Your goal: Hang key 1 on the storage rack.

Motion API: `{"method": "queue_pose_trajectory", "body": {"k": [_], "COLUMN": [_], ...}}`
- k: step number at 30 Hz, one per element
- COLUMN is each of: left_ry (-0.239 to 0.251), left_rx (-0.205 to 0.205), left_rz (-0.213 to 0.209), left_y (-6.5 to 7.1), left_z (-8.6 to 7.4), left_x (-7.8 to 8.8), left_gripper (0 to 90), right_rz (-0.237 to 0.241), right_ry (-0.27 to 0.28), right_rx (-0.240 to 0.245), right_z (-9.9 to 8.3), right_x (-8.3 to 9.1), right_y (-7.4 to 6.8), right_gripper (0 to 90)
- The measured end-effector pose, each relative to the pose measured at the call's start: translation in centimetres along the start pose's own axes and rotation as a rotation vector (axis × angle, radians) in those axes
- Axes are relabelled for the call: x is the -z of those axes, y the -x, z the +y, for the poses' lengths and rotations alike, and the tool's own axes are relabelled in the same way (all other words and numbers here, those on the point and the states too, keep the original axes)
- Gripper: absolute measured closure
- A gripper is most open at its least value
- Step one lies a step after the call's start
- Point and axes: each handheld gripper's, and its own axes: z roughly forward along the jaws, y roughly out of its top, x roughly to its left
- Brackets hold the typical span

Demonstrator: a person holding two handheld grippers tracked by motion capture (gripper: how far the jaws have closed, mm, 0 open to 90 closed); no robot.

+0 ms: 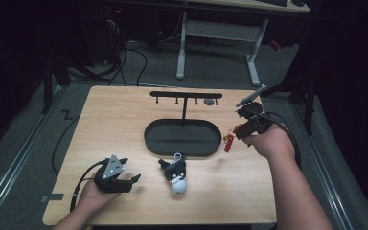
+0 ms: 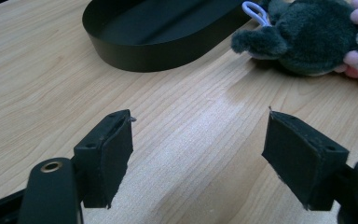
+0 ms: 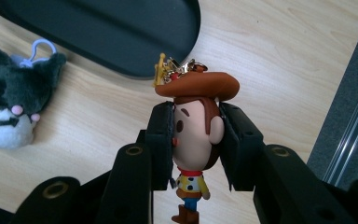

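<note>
1. Right tongs pinch the head of a cowboy figure keychain, pads on both of its sides; hat and gold clasp stick out past the pads, body and boots hang below.
2. From the high view, these tongs hold the figure above the table near its right edge, just right of the black oval tray.
3. Beyond the tray stands a black hook rack.
4. Left tongs are spread wide over bare wood, pinching nothing.
5. A plush keychain lies near the tray's front rim, between both hands.
</note>
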Motion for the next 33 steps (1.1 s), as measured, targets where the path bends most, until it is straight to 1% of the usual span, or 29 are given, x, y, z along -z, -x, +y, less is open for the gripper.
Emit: {"method": "queue_pose_trajectory", "body": {"k": [8,15,17,20,21,33], "left_ry": [0.002,-0.002,-0.003,-0.001,-0.001,-0.008], "left_rx": [0.002,0.0,0.0,0.0,0.002,0.001], "left_rz": [-0.002,-0.007,-0.007,-0.007,-0.006,-0.012], "left_y": [-0.1,-0.1,-0.1,-0.1,-0.2,-0.2], "left_z": [0.0,0.0,0.0,0.0,0.0,0.0], "left_x": [0.0,0.0,0.0,0.0,0.0,-0.1], "left_gripper": [24.2,24.3,24.2,24.2,24.2,24.3], "right_rz": [-0.01,-0.024,-0.012,-0.018,-0.017,-0.008], "right_ry": [0.011,0.007,0.02,0.024,0.027,0.056], "right_rx": [0.004,0.011,0.005,0.012,0.006,0.003], "right_z": [2.2,3.9,4.3,5.0,5.2,7.7], "right_x": [-0.3,-0.2,0.0,0.0,0.0,0.0], "right_y": [-0.4,-0.6,-0.6,-0.7,-0.7,-0.8], "right_gripper": [67.5,67.5,67.5,67.5,67.5,67.5]}}
